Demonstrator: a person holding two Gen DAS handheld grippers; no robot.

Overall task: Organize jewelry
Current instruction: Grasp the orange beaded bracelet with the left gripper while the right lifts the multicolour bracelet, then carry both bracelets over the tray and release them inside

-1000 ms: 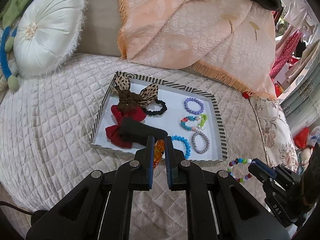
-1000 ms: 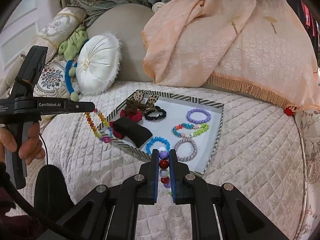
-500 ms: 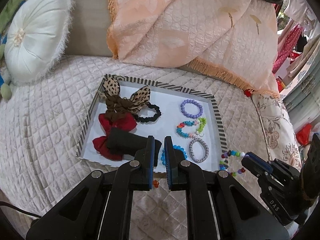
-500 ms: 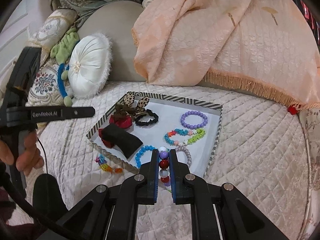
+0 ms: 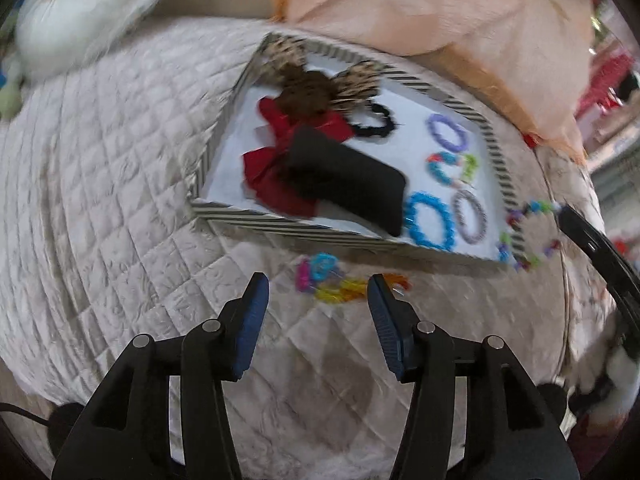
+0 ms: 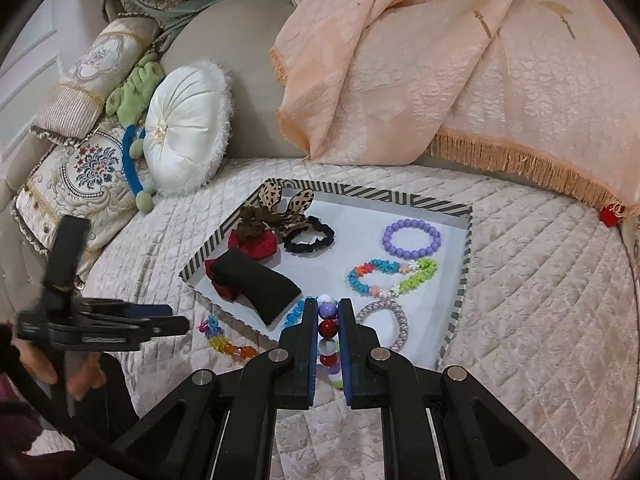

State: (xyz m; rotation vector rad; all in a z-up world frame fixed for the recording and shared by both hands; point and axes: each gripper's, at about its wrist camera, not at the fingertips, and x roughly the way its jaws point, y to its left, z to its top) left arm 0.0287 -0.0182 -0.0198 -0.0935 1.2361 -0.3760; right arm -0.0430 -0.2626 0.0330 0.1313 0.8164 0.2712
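Two spread fingers seemingly flanking rainbow bracelet.

Both wrist cameras look down at the bed; the left is nearer, steeper, and both share the tray.

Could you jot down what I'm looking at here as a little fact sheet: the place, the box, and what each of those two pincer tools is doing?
Setting: cream quilted bedspread
Container: striped-rimmed shallow white tray holding bracelets and hair ties
Left gripper: jaws just opened, nothing between them
Loose item: translucent rainbow bead bracelet lying on the bedspread just outside the tray's near rim
Right gripper: shut on a string of large purple, red and white beads
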